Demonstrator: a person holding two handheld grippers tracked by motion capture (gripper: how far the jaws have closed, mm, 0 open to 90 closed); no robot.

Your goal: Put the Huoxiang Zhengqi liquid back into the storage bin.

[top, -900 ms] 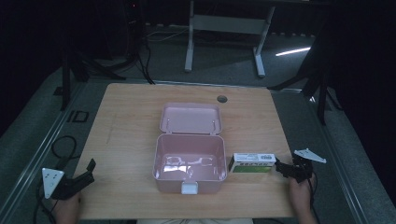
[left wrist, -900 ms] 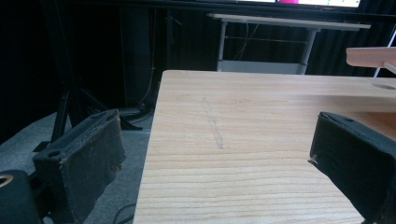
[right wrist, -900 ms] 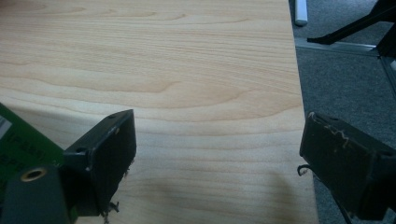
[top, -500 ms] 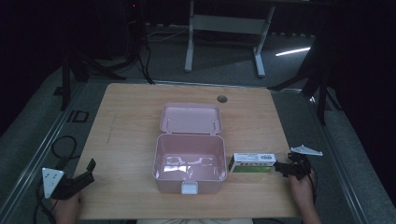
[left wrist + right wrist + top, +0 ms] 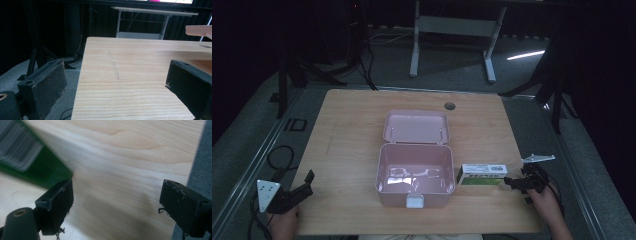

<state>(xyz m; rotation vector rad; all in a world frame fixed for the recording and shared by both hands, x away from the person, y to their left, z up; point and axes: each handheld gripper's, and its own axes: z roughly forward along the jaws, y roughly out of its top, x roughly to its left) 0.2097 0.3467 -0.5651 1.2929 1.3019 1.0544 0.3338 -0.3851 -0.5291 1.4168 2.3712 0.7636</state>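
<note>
Landmark: a pink lunch box (image 5: 414,175) stands lid-open at the middle of the wooden table (image 5: 347,145).
Task thing: a green and white carton (image 5: 482,175) lies flat just right of the pink lunch box, close beside its right wall.
Long axis: the carton runs left to right, one short end toward the box, the other toward the right gripper (image 5: 518,183).
Right gripper: released, jaws spread wide, nothing between them; it sits just right of the carton's far end. In the right gripper view the carton's green edge (image 5: 37,167) lies just past the left jaw.
Left gripper (image 5: 302,187): released and empty, well left of the box, near the table's front left corner.
Nearer hand: the right, by far.
</note>
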